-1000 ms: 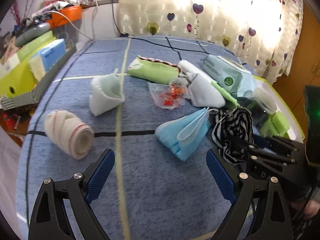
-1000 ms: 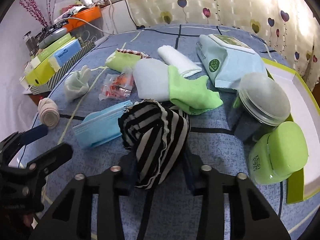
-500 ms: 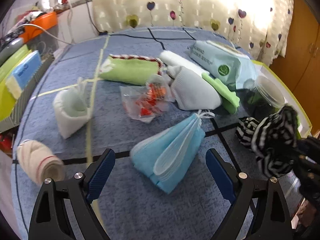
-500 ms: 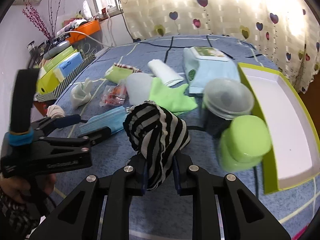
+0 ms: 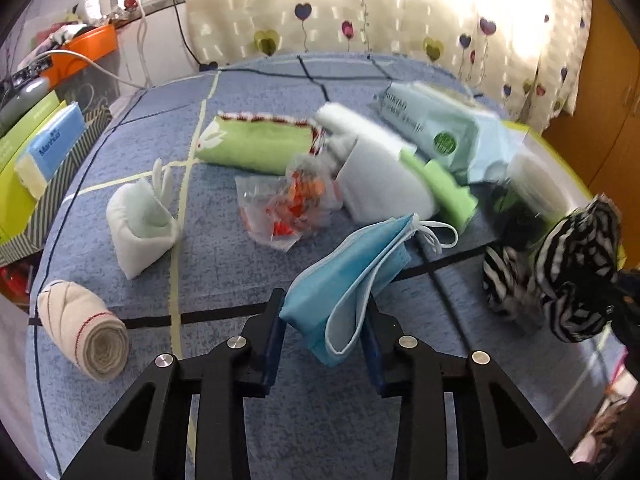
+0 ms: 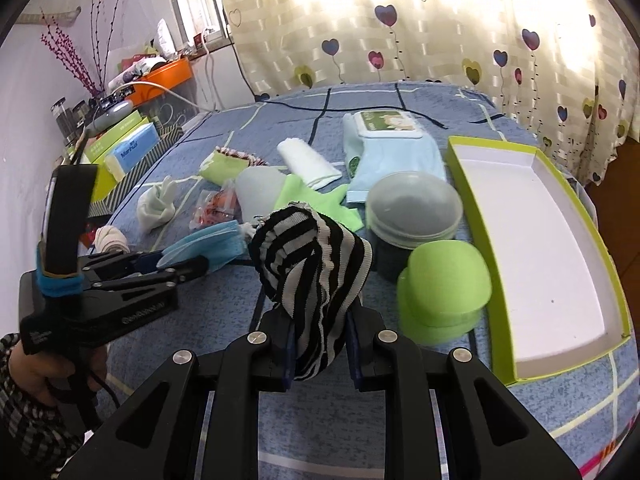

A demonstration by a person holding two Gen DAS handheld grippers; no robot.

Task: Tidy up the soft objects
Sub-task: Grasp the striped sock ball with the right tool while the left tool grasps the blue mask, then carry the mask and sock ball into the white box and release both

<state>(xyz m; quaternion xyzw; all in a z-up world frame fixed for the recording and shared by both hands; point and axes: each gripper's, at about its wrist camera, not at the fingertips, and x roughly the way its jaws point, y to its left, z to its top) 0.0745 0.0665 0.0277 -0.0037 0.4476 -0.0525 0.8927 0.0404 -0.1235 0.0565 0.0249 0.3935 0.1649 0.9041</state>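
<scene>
The blue plaid bed cover spreads under everything. Only the right wrist view shows the whole shallow box, lime-edged with a white floor, far right and bare inside; the left wrist view cuts it to a blurred yellow-green rim. That same view alone shows the left tool's black frame and the hand gripping it, sleeve checked.

The left wrist view alone gives the rolled beige bandage in full, at near left; the other view half hides it. Motion blur smears the wipes pack and the lidded jar beside it.

The left tool has just been closing and now pinches the pleated blue face masks, a papery stack with white ear loops. The right tool is clamped on the ribbed black-and-white striped cloth, bunched above the cover, just left of the glossy lime tub.
</scene>
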